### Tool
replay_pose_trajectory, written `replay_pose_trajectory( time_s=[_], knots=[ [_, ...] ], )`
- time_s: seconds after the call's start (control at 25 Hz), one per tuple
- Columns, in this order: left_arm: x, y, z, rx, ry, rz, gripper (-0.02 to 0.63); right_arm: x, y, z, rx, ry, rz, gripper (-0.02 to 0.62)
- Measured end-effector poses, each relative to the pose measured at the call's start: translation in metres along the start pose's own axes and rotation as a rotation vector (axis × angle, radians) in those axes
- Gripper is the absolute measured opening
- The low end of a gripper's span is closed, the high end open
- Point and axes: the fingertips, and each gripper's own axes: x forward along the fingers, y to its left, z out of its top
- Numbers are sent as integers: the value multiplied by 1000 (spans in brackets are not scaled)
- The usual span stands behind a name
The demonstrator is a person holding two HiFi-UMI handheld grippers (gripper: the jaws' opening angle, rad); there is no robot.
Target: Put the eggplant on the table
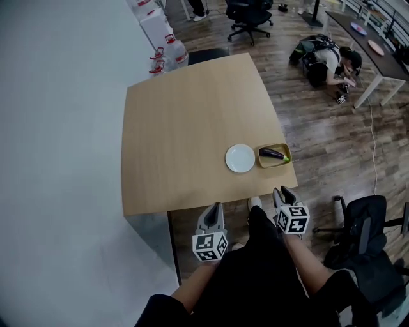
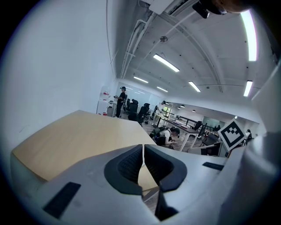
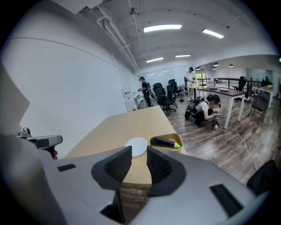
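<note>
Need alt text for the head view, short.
A dark purple eggplant lies in a yellow rectangular tray at the near right corner of a light wooden table, beside a round white plate. The person's left claw and right claw hover short of the table's near edge, holding nothing.

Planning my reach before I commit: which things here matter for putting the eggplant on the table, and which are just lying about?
For the job:
eggplant
yellow tray holding it
table
right gripper, open and empty
left gripper, shut and empty

Lying about:
white plate beside the tray
water jugs
office chair beyond the table
</note>
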Motion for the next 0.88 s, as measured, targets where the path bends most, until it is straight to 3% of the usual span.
replay_pose_trajectory(
  time_s=[0.24, 0.4, 0.72, 0.88],
  knots=[
    [-57, -11, -7, -7, -40, -19, 20, -68, 50, -26, 35, -48, 6, 67],
    [-77, -16, -9, -17, -58, -23, 20, -91, 71, -28, 13, -59, 48, 61],
    [-77, -14, 19, 31, -100, -22, 20, -104, 94, 20, -194, -180, 84, 60],
    [-73, -11, 39, 37, -142, -20, 20, -106, 97, 47, -221, -239, 76, 60]
  ],
)
